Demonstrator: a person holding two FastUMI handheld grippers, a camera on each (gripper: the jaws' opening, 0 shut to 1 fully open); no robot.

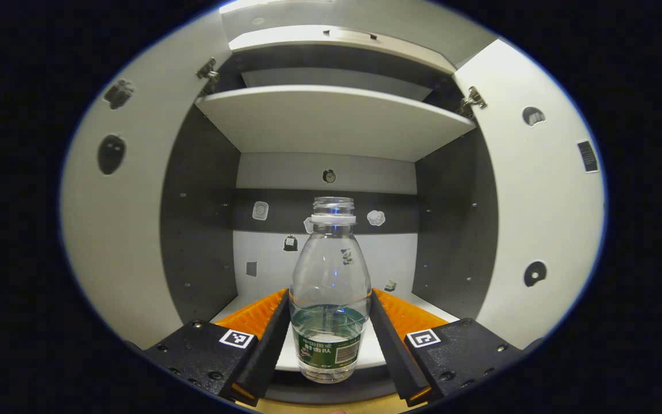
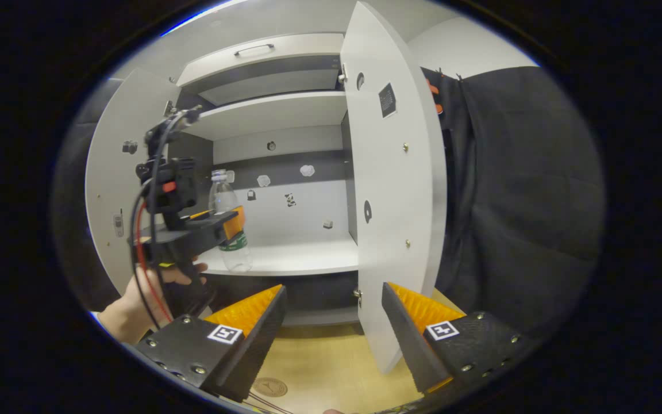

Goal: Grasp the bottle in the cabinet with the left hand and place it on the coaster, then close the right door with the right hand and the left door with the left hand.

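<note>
Both fingers (image 1: 273, 328) of the left tool (image 1: 330, 330) tight against the bottle (image 1: 328, 287) between them, above the cabinet shelf (image 1: 377, 351).

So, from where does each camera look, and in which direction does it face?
Left gripper view: rides on the left gripper, facing straight into the open cabinet; its own two fingers flank the bottle.
Right gripper view: rides on the right gripper, set back, facing the cabinet and the edge of the right door; its own fingers are spread, and the left gripper and a hand show farther off.
Shared: bottle, shelves, both doors.
</note>
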